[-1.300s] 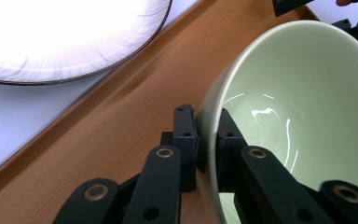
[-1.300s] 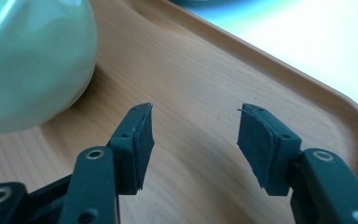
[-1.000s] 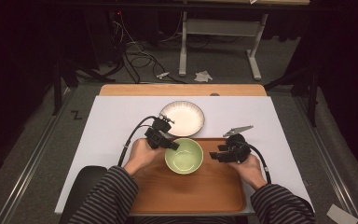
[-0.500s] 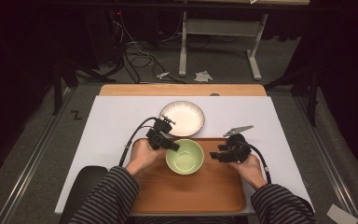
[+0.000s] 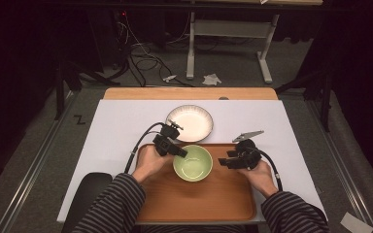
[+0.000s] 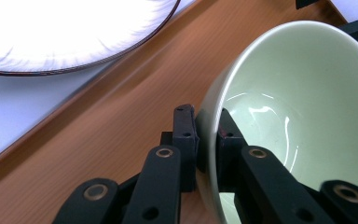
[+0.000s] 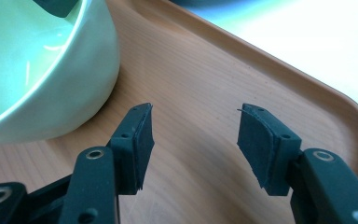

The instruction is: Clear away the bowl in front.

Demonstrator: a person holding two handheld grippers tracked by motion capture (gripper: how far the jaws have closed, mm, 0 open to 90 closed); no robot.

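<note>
Nothing much had shifted over the last second: both hands and the green bowl (image 5: 193, 162) sat where they had been, the bowl perhaps nudged a hair toward six o'clock on the wooden tray (image 5: 199, 201).

The left gripper (image 5: 173, 149) was clamped on the bowl's rim at about its ten o'clock edge. In the left gripper view the left gripper (image 6: 207, 144) had one jaw pressed on the outer wall and the other on the glazed inside, with the thin wall of the bowl (image 6: 303, 112) pinched between them. The bowl looked slightly tipped in that view, though whether it was lifted clear of the tray (image 6: 107, 135) could not be told.

The right gripper (image 5: 229, 161) rested just beside the bowl at its three o'clock side, apart from it. In the right gripper view the right gripper (image 7: 193, 144) had its jaws spread wide with nothing between them, hovering low over the tray (image 7: 205, 84), and the bowl (image 7: 51, 70) stood off toward ten o'clock, not touching either pad.

Farther out, a white plate (image 5: 190, 123) lay on the white table cover (image 5: 121, 121) at twelve o'clock from the bowl, just beyond the tray's far edge. In the left gripper view the plate (image 6: 70, 32) showed at eleven o'clock.
</note>
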